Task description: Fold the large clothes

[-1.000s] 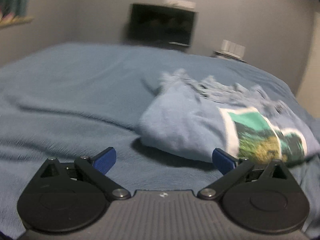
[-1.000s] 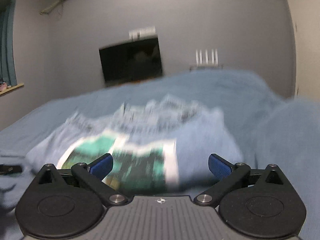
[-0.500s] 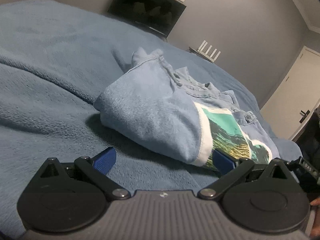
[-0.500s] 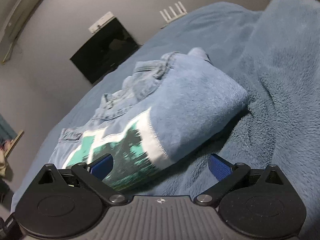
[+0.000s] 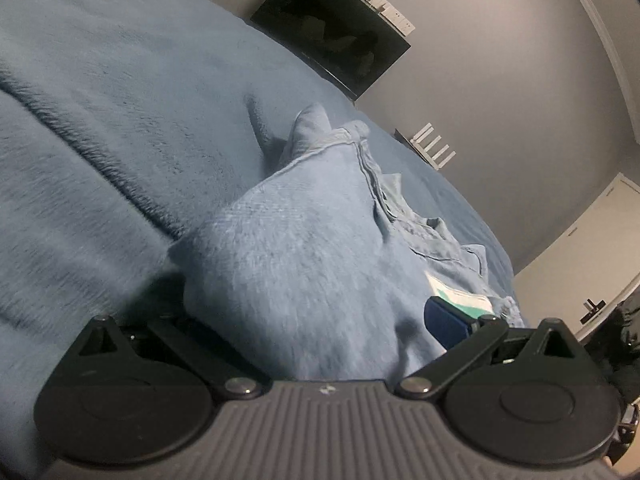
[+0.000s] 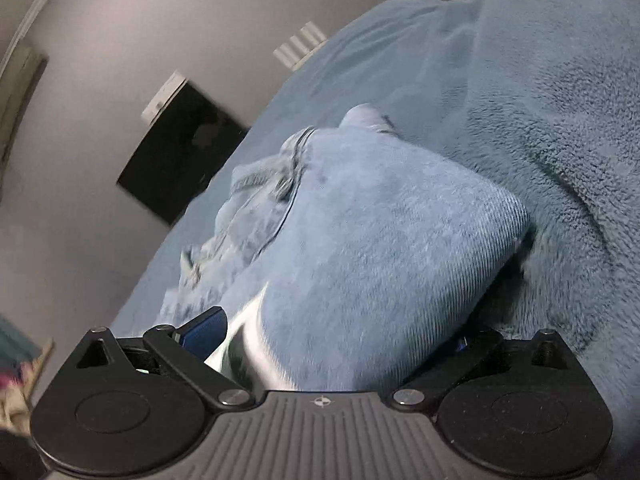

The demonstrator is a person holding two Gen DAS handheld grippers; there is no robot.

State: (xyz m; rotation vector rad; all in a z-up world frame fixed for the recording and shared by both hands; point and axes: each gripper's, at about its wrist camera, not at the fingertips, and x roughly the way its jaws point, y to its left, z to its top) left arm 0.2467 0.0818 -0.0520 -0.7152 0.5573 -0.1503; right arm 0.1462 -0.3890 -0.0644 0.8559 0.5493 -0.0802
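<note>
Both tools wide open, straddling folded denim jacket [image 5: 304,264]: left tool [image 5: 320,320], right tool [image 6: 332,332]. Risk: shallow bite grabs top layer only, so the fold unravels on lifting.

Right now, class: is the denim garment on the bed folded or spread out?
Folded: the denim garment sits as a thick bundle with rounded doubled edges on the blue blanket.

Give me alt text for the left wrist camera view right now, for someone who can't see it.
The left gripper, jaws wide open, straddles the near corner of a folded light-blue denim garment lying on a blue fleece blanket; cloth fills the space between the fingers. Behind the bed, a dark TV hangs on a grey wall, with a white door at right.
</note>
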